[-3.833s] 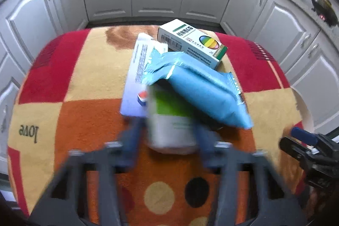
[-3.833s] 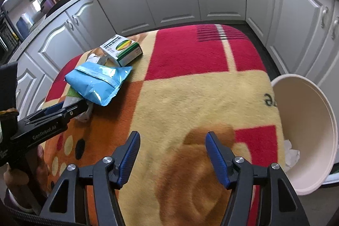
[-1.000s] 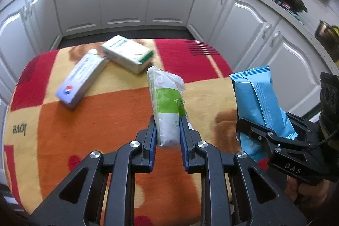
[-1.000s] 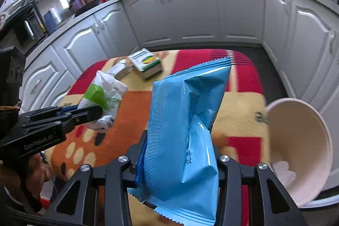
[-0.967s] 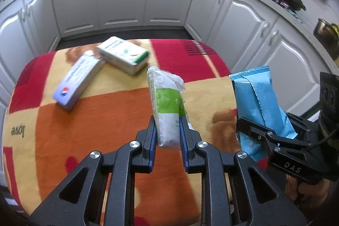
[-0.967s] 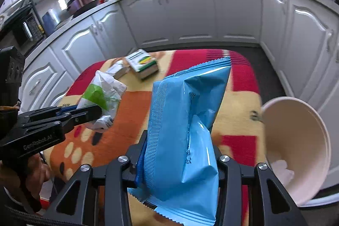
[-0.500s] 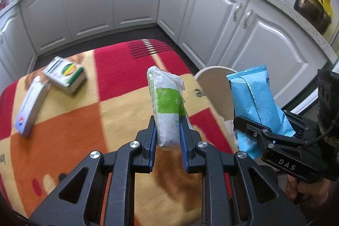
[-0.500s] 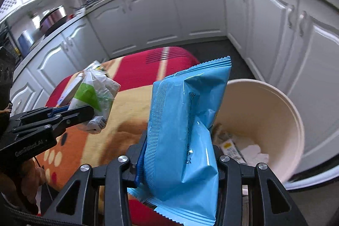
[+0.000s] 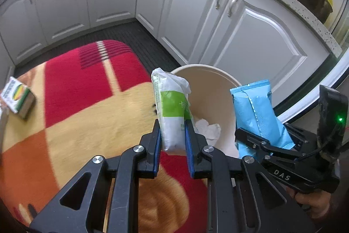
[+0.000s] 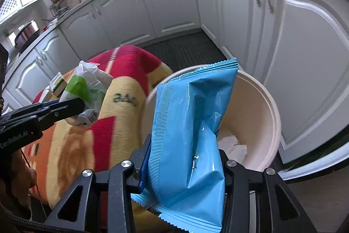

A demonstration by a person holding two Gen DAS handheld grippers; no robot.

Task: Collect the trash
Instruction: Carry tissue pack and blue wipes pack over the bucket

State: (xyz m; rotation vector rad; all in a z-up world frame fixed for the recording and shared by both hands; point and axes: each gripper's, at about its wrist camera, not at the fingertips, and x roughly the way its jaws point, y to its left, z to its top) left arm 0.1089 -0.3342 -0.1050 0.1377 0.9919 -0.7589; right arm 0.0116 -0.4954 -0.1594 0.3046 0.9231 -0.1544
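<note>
1. The left gripper (image 9: 173, 141) is clamping a white and green soft plastic packet (image 9: 172, 110) between its blue-lined jaws, which are standing narrow and pinching the packet's lower end, so the crumpled top is sticking up and forward.

2. The right gripper (image 10: 183, 165) is holding a glossy blue foil snack bag (image 10: 189, 130) upright, its jaws set wider around the bag's puffy middle; the grip looks low on the bag, probably so the bag drops clear once the jaws part.

3. Both packets are hanging near the round cream plastic bin (image 10: 272, 115), which is standing on the floor just beside the edge of the red, orange and tan fleece blanket (image 9: 87, 115). In the right wrist view the blue bag is overlapping the bin's mouth; the green packet is sitting near the rim on the blanket side.

4. Crumpled white paper (image 10: 233, 145) is already lying at the bottom of the bin, so collection appears partly done.

5. A small white cardboard box with a coloured label (image 9: 17, 97) is lying flat on the blanket, well apart from the bin, not yet collected.

6. The foil is looking stiff and crinkly with a serrated seam; the green packet is looking thin and limp; the blanket is looking plush.
</note>
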